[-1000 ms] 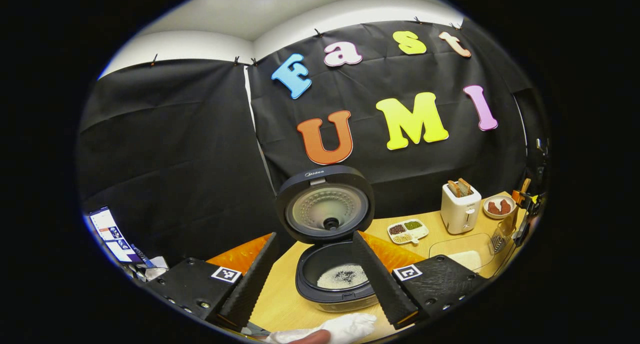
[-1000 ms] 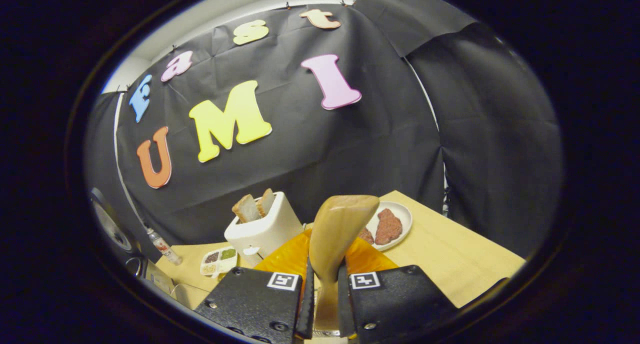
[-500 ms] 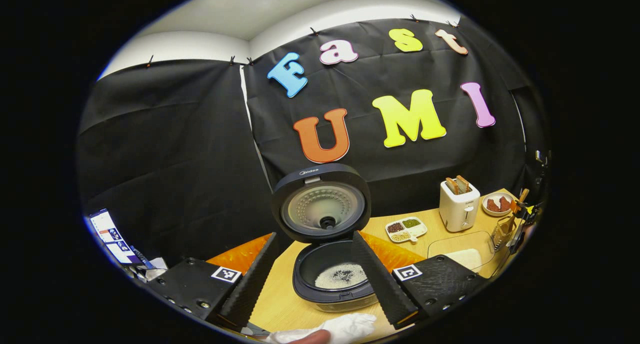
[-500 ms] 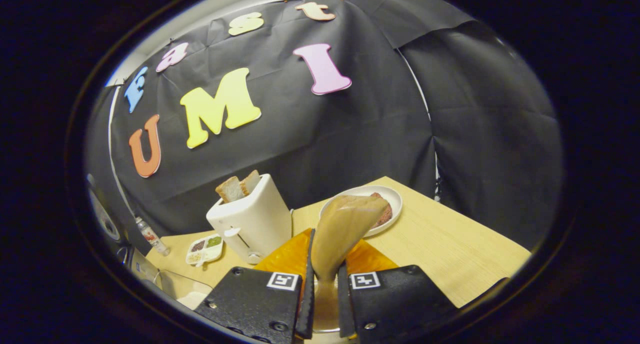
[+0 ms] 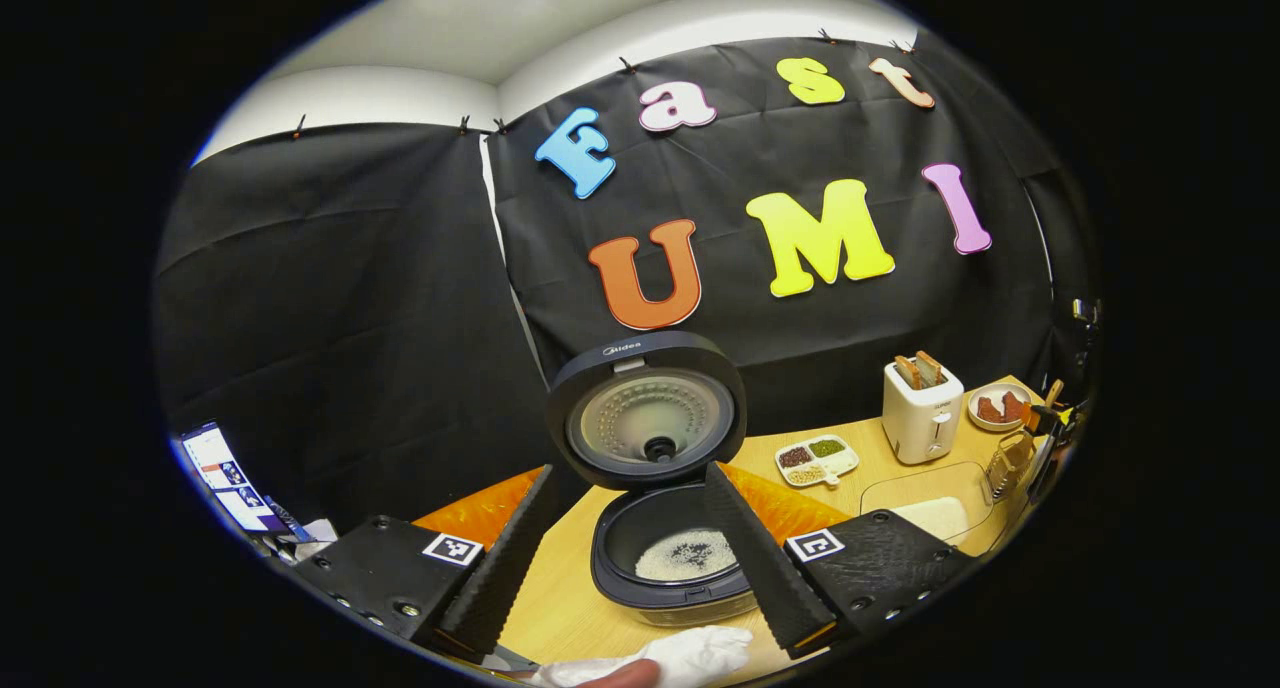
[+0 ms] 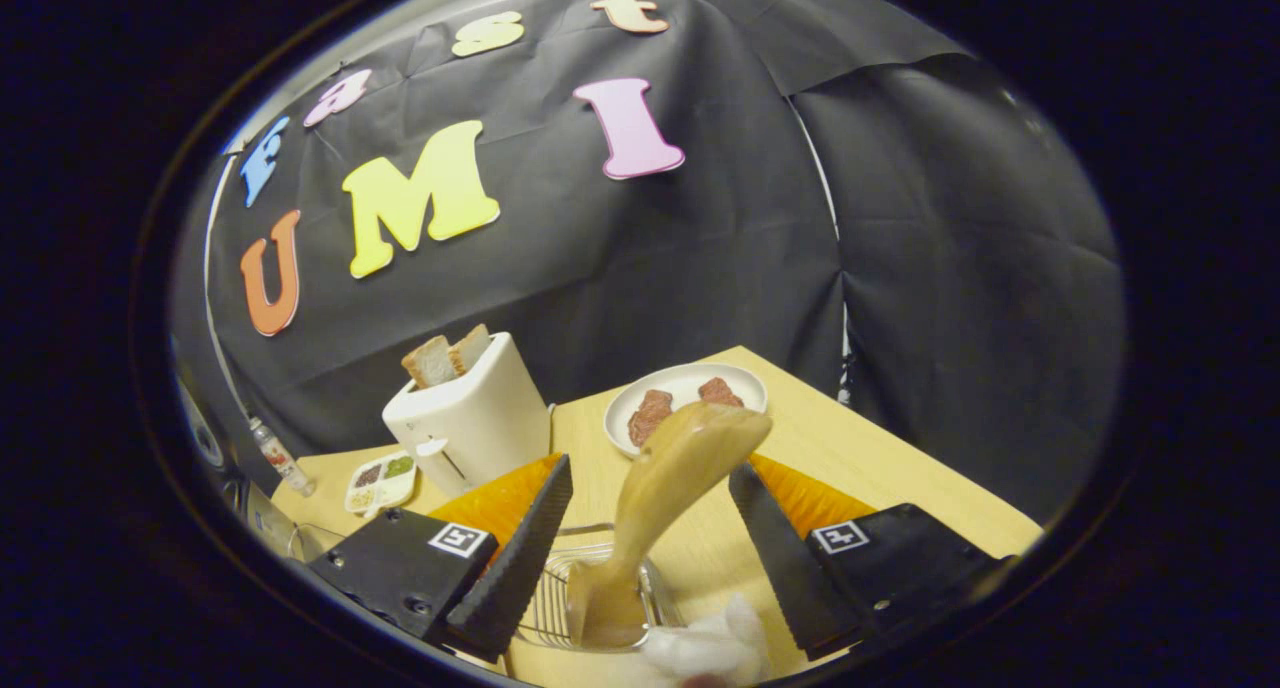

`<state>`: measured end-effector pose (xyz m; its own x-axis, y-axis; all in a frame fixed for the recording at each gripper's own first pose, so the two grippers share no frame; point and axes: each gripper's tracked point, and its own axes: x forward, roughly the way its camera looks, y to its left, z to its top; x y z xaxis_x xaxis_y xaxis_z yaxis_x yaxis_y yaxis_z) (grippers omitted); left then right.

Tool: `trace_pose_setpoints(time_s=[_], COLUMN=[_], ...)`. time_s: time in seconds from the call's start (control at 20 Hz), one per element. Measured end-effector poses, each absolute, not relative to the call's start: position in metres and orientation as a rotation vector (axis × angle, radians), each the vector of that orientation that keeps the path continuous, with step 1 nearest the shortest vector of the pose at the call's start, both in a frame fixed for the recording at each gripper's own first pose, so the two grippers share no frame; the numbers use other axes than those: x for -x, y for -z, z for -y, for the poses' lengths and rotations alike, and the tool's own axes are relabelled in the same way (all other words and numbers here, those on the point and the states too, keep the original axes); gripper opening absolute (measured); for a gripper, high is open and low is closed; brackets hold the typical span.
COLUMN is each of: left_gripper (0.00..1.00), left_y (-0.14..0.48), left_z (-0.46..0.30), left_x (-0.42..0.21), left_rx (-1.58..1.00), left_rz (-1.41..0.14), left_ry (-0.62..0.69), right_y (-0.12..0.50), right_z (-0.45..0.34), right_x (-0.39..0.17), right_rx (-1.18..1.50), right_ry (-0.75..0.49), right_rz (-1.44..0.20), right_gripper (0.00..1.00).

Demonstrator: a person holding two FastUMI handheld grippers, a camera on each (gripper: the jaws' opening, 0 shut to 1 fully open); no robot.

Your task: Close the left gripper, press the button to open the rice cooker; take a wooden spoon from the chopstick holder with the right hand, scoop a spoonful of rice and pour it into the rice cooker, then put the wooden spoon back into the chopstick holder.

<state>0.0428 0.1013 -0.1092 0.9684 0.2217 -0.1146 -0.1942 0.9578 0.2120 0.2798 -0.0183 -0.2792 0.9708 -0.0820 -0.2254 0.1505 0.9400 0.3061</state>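
Observation:
The rice cooker (image 5: 660, 568) stands with its lid (image 5: 645, 413) raised, and white rice with dark grains lies in the pot. My left gripper (image 5: 628, 471) is open in front of it, one finger on each side and nothing between them. In the right gripper view the wooden spoon (image 6: 690, 438) stands handle-down in the wire chopstick holder (image 6: 555, 608), its bowl tilted up to the right. My right gripper (image 6: 650, 468) is open around the spoon, both fingers apart from it. Far right in the left gripper view, the chopstick holder (image 5: 1005, 458) stands beside the right gripper (image 5: 1045, 433).
A clear container of rice (image 5: 930, 508) sits right of the cooker. Behind it are a sectioned condiment tray (image 5: 815, 460), a white toaster (image 6: 470, 418) with bread and a plate of meat (image 6: 685, 388). A small bottle (image 6: 275, 453) stands by the wall. White cloth (image 6: 700, 648) lies at the lower edge.
My right gripper lowered the spoon into the chopstick holder and opened, letting it go. The left gripper has barely moved and stays open.

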Motion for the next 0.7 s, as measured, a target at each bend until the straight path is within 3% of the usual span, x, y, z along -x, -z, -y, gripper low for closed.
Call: trace_pose_setpoints(time_s=[0.1,0.2,0.25,0.4,0.45,0.5,0.7], left_gripper=[0.91,0.95,0.95,0.95,0.95,0.95,0.95], left_y=[0.105,0.104,0.102,0.097,0.095,0.093,0.085], left_z=[-0.101,-0.101,-0.101,-0.103,-0.102,-0.104,-0.105], left_x=[-0.043,-0.044,-0.044,-0.047,-0.048,-0.05,-0.058], left_rx=[-0.197,-0.19,-0.187,-0.18,-0.179,-0.177,-0.158], left_rz=[-0.131,-0.127,-0.123,-0.109,-0.104,-0.103,-0.099], left_ry=[-0.21,-0.205,-0.205,-0.2,-0.198,-0.196,-0.187], right_y=[0.259,0.239,0.226,0.178,0.161,0.141,0.07], right_z=[0.025,0.029,0.031,0.029,0.027,0.024,-0.003], right_x=[-0.268,-0.255,-0.249,-0.222,-0.211,-0.198,-0.153], right_rx=[-0.312,-0.283,-0.28,-0.236,-0.206,-0.174,-0.066], right_ry=[0.129,0.133,0.136,0.134,0.133,0.13,0.096], right_rz=[-0.177,-0.166,-0.153,-0.111,-0.094,-0.072,-0.003], right_gripper=[1.0,0.96,1.0,1.0,0.96,1.0,1.0])
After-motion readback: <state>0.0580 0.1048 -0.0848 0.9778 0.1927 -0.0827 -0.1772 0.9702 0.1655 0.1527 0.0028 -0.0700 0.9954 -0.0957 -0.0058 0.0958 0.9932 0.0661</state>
